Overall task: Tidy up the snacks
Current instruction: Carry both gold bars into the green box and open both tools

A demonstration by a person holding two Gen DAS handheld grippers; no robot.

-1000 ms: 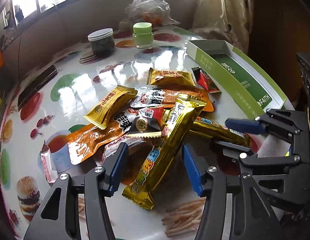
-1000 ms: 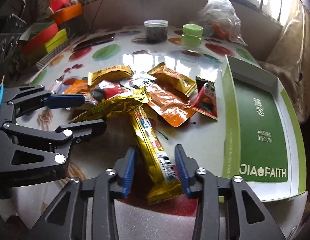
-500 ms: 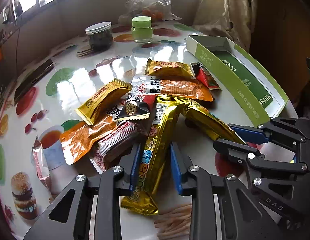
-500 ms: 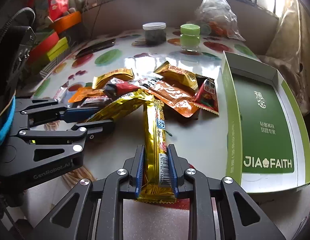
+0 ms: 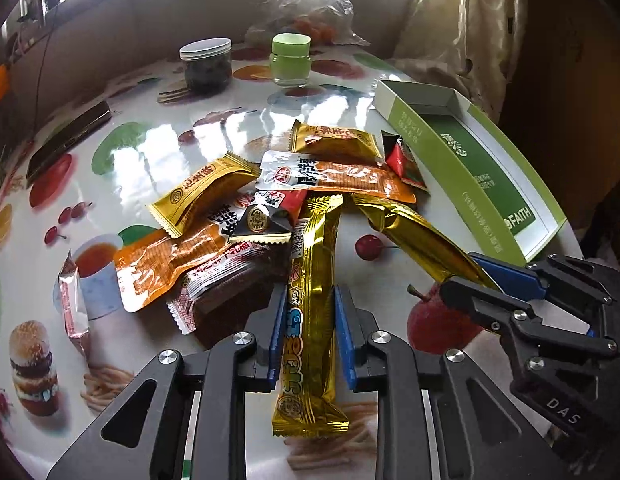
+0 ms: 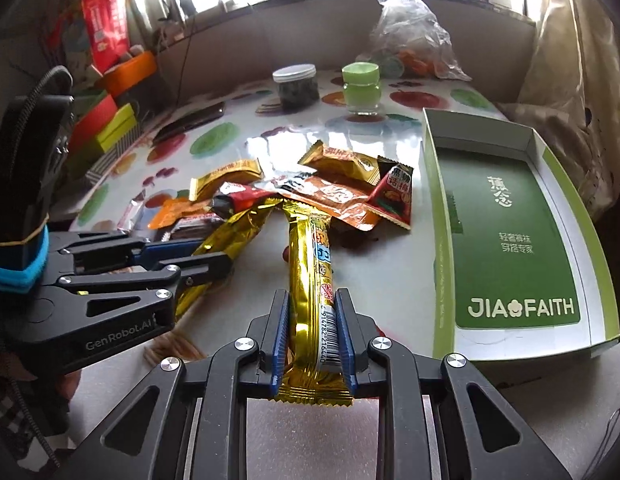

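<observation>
Both claws clamp gold snack sticks on the tabletop [image 5: 237, 128] beside the green box [image 6: 506, 240]: left claw [image 5: 305, 332] and right claw [image 6: 312, 340] grip slippery foil ends, which could slide free or drag neighbouring packets when lifted.

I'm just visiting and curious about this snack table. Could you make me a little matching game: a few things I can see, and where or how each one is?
Things:
1. left gripper
2. green box
3. green-lidded jar
4. red triangular packet

States:
a. empty inside
b. shut on a gold stick pack
c. beside the dark jar
d. at the pile's edge nearest the box

Pairs: 1-b, 2-a, 3-c, 4-d
</observation>
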